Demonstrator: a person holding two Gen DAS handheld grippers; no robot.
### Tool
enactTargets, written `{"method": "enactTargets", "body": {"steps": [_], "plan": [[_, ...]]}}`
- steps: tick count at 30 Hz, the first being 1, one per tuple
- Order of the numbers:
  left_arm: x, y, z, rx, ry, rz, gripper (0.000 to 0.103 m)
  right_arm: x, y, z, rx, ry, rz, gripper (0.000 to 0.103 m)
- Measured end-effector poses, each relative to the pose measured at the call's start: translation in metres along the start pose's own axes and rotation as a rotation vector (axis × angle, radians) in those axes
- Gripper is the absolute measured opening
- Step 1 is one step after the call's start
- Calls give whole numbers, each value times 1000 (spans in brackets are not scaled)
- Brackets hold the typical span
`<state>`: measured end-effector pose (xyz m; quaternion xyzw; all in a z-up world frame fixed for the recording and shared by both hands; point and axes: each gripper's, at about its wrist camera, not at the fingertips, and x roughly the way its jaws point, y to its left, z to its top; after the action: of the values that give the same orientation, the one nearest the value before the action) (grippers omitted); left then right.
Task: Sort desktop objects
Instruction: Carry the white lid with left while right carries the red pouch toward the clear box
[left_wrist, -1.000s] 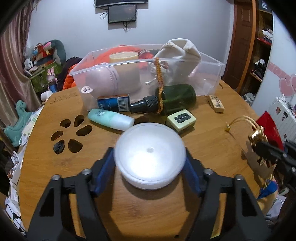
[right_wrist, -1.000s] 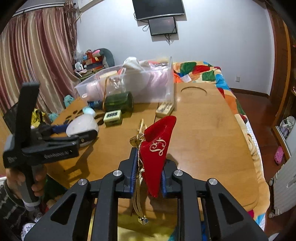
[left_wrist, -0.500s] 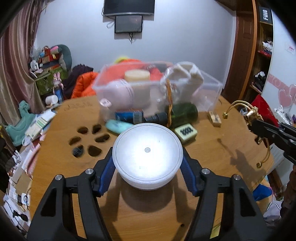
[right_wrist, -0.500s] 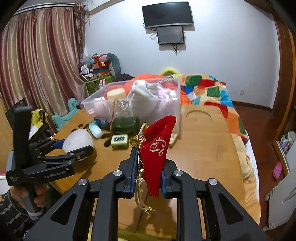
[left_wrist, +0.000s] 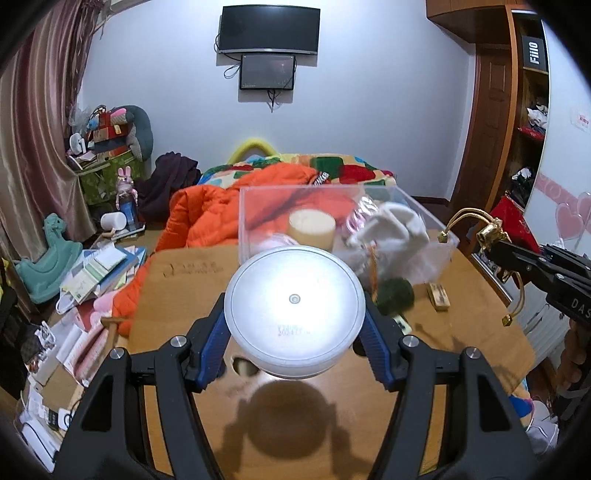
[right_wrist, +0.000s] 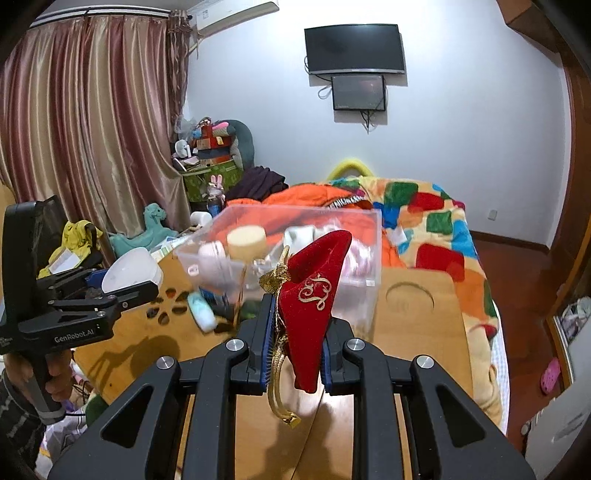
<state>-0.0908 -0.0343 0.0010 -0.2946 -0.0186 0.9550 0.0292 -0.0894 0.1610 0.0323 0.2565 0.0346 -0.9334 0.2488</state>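
— What does the left gripper (left_wrist: 294, 332) carry?

— A round white plastic container (left_wrist: 294, 312), its flat face turned toward the camera. The blue-padded fingers (left_wrist: 212, 341) stand wide apart and press its two sides, holding it in the air above the wooden table (left_wrist: 461, 332).

— And the right gripper (right_wrist: 295, 350)?

— Its fingers are drawn nearly together on a red velvet pouch (right_wrist: 314, 295) with gold embroidery. A gold drawstring (right_wrist: 279, 391) hangs below the grip.

— Where is the bin?

— The clear plastic bin (left_wrist: 255, 206) sits on the table at twelve o'clock from the container. Inside are a cream-lidded jar (left_wrist: 312, 229) and a white cloth bag (left_wrist: 391, 229).

— What lies outside it?

— In the left view, a dark green bottle (left_wrist: 395, 291) at two o'clock from the container, and a small wooden block (left_wrist: 437, 295) beyond it. The right view shows a mint-green tube (right_wrist: 201, 310) on the table at ten o'clock from its fingers.
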Motion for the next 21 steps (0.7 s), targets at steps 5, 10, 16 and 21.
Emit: {"method": "enactTargets", "body": {"steps": [5,10,16,21], "plan": [[6,12,25,4,-16,3,65,8,-2,21,-14,-18,5,18],[21,25,52,0,-14,-3,65,24,-5,40,-26,-18,15,18],[46,33,81,2,7,-21,65,48,-12,59,-38,-2,23,18],[74,29,96,5,42,-37,65,72,-17,70,-44,17,34,18]]}}
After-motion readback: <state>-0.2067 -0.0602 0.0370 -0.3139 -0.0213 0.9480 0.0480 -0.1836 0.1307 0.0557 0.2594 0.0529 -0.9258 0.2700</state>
